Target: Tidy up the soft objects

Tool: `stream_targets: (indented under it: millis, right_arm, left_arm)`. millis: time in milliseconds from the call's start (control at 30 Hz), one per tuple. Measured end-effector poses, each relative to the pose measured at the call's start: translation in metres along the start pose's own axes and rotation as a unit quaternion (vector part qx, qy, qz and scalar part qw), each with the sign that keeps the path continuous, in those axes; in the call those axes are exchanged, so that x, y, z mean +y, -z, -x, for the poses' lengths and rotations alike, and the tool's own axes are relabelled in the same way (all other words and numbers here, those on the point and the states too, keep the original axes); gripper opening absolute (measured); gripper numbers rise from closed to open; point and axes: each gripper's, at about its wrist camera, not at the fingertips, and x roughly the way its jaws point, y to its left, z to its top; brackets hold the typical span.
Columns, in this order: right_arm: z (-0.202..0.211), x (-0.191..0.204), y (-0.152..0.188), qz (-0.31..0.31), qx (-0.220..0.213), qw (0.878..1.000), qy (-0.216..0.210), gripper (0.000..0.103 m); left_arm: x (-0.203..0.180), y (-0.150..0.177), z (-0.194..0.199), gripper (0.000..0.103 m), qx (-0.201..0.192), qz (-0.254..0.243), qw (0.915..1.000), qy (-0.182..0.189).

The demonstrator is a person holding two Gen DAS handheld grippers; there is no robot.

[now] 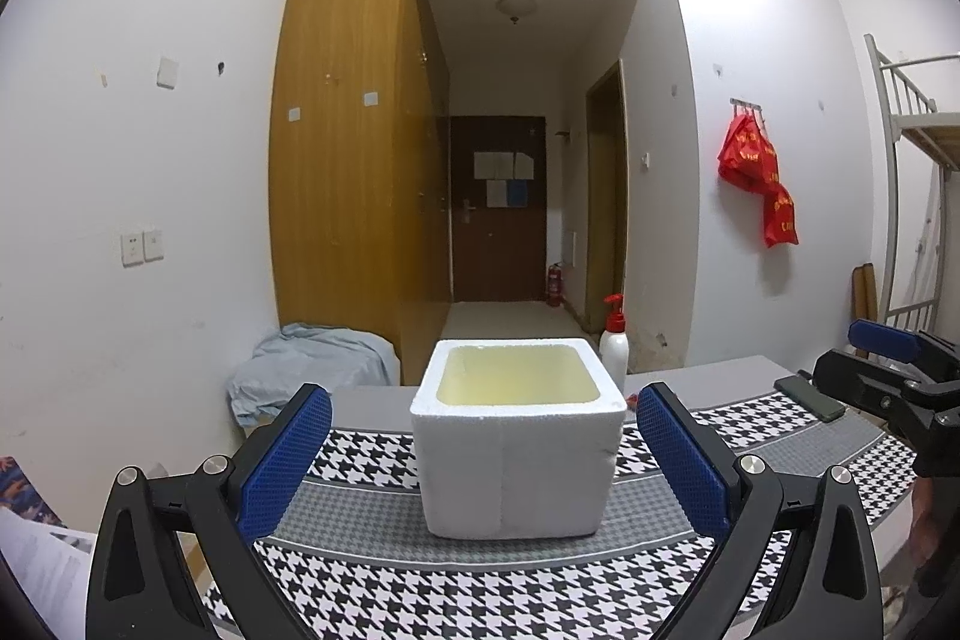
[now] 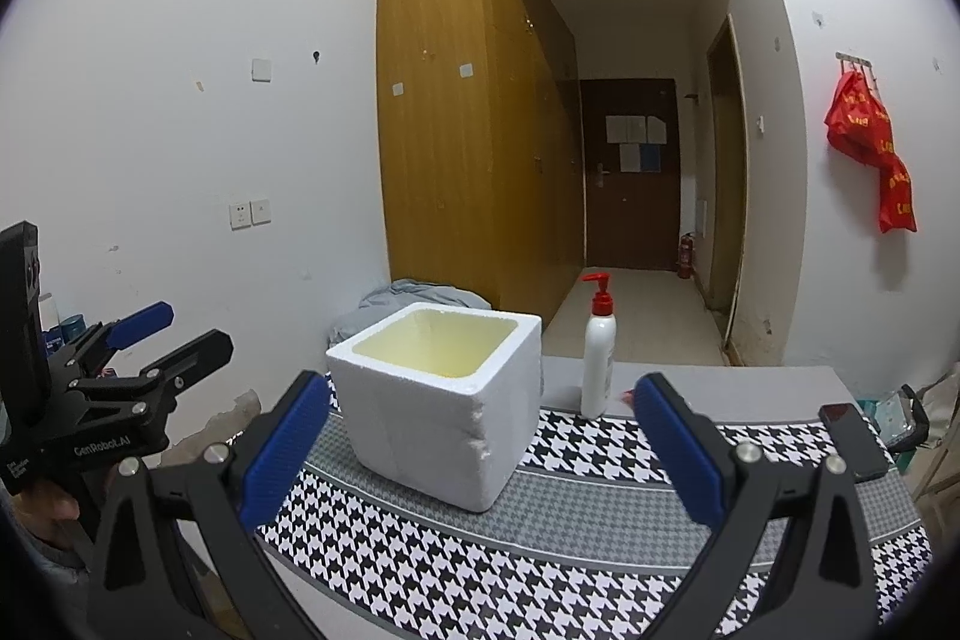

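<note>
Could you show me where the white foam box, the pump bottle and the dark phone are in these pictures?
Foam box (image 1: 516, 466): left wrist view, middle of its front wall.
Pump bottle (image 2: 598, 364): right wrist view, middle of its white body.
Phone (image 2: 852, 439): right wrist view, middle of its dark face.
</note>
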Motion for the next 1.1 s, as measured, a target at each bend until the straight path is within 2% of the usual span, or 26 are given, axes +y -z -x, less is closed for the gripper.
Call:
stream_targets:
  millis: [633, 867, 1100]
  right_arm:
    - [0.042, 0.012, 0.032, -0.004, -0.024, 1.000, -0.016, 0.103]
    - [0.052, 0.012, 0.047, -0.015, -0.017, 1.000, -0.017, 0.103]
    - [0.073, 0.019, 0.053, -0.012, -0.046, 0.999, -0.009, 0.103]
  left_arm:
    - [-0.003, 0.024, 0.051, 0.102, -0.036, 0.027, 0.9989, 0.013]
    - [-0.009, 0.034, 0.059, 0.102, -0.033, 0.026, 0.9990, 0.017]
    - [-0.019, 0.043, 0.073, 0.102, -0.034, 0.008, 0.9990, 0.030]
